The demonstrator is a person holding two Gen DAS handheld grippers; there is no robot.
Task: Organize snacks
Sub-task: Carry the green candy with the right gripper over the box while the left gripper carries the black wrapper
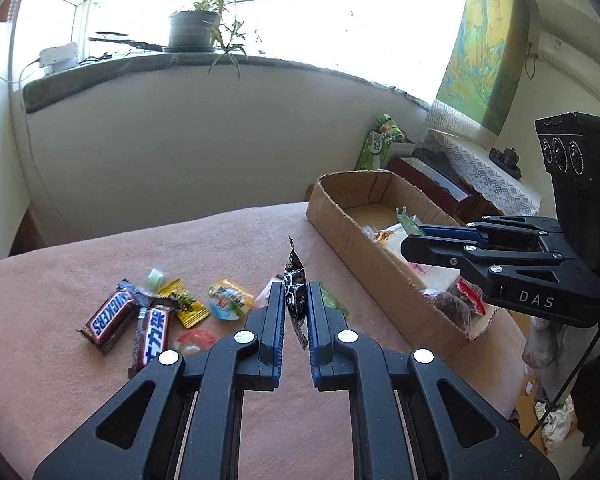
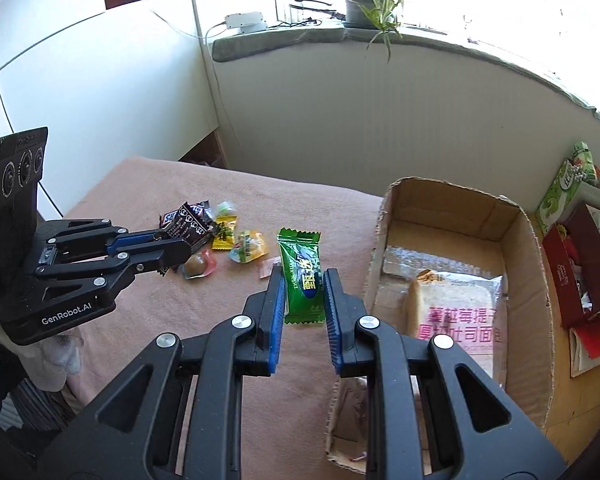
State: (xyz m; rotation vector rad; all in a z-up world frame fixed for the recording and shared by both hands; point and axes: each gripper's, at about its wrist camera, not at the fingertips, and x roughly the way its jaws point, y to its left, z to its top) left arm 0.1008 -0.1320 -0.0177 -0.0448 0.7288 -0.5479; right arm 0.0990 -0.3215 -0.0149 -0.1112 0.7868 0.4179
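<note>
Item one: the right gripper (image 2: 303,280), black frame with blue pads, its jaws drawn in narrow on a green foil-wrapped candy (image 2: 301,276). The candy stands with its long axis running along the fingers, crimped top end past the tips, lower end between the pads. It hangs clear above the pink cloth-covered table (image 2: 148,184).

Item two: the left gripper (image 1: 295,300), same make, jaws pinched fully in on a dark brown, white-printed sweet wrapper (image 1: 295,280). The wrapper is held on edge, one twisted tail poking up beyond the tips, the other trailing below.

Item three: the open brown cardboard box (image 2: 524,248), long and shallow, at the table's right end. It already holds a clear-bagged loaf of sliced bread (image 2: 452,308).

Governing relation: the box lies just to the right of the right gripper, its near wall beside the right finger; from the left wrist view the right gripper sits over the box's side wall. The left gripper stands further off, the box to its right across bare cloth. The right hand is therefore judged the nearer for the coming drop.

Item four: loose snacks remaining on the cloth, including a brown Snickers bar (image 1: 110,316), a yellow sachet (image 1: 184,304) and a round jelly cup (image 1: 230,300), all left of both held pieces.
</note>
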